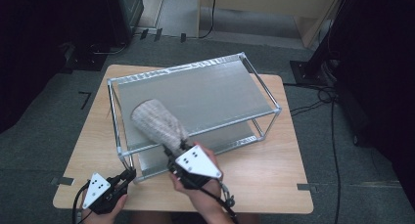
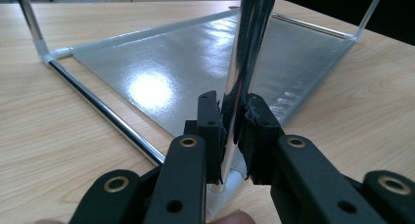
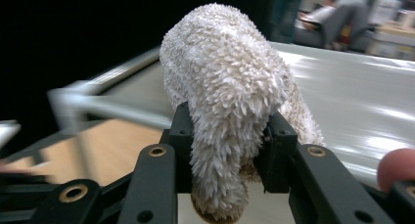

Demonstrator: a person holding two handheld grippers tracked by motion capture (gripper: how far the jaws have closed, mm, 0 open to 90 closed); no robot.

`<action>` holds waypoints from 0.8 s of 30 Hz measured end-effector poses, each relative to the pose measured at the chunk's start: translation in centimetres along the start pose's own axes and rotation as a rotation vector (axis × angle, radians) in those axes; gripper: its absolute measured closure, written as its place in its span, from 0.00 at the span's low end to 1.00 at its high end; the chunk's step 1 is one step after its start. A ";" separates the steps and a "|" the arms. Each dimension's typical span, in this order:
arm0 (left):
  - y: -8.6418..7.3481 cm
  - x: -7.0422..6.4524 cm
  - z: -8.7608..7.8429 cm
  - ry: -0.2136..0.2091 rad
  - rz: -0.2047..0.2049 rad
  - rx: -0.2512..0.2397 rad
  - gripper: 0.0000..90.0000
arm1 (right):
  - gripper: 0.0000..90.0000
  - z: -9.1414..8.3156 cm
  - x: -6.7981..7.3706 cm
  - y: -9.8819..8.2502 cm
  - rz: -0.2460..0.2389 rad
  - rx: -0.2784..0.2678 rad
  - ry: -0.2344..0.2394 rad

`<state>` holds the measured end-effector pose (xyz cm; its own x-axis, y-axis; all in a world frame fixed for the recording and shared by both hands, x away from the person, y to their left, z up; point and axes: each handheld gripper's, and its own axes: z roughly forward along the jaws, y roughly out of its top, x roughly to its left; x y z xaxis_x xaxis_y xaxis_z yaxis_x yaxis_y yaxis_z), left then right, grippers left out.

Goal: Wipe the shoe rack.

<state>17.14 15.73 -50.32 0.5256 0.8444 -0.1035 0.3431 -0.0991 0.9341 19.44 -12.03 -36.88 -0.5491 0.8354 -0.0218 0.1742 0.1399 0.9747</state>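
Wiping step in hand. Left tongs (image 2: pixel 234 136) clamp the rack's near corner post (image 2: pixel 247 53), steadying it. Right tongs (image 3: pixel 230 141) grip a fluffy duster mitt (image 1: pixel 159 122), lying ahead of them on the upper shelf (image 1: pixel 210 94). Next, likely: sweep across, light pressure.

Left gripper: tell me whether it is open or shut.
Shut. In the left gripper view the left gripper has its jaws pressed on either side of the shelf's upright chrome post.
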 end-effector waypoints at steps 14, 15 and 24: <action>-0.2 0.3 -0.1 0.000 -0.012 -0.011 0.89 | 0.72 -2.6 -15.0 -0.1 0.145 0.041 -0.464; -0.2 0.3 -0.1 0.000 -0.012 -0.011 0.89 | 0.72 -2.7 -15.6 -0.1 0.151 0.044 -0.488; -0.1 0.2 -0.2 0.008 -0.001 -0.005 0.89 | 0.73 -2.5 -14.4 -0.5 0.163 0.040 -0.442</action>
<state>17.10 16.02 -50.41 0.5195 0.8484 -0.1015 0.3395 -0.0959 0.9357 25.29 -25.47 -36.46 -0.1126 0.9932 0.0299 0.2655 0.0011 0.9641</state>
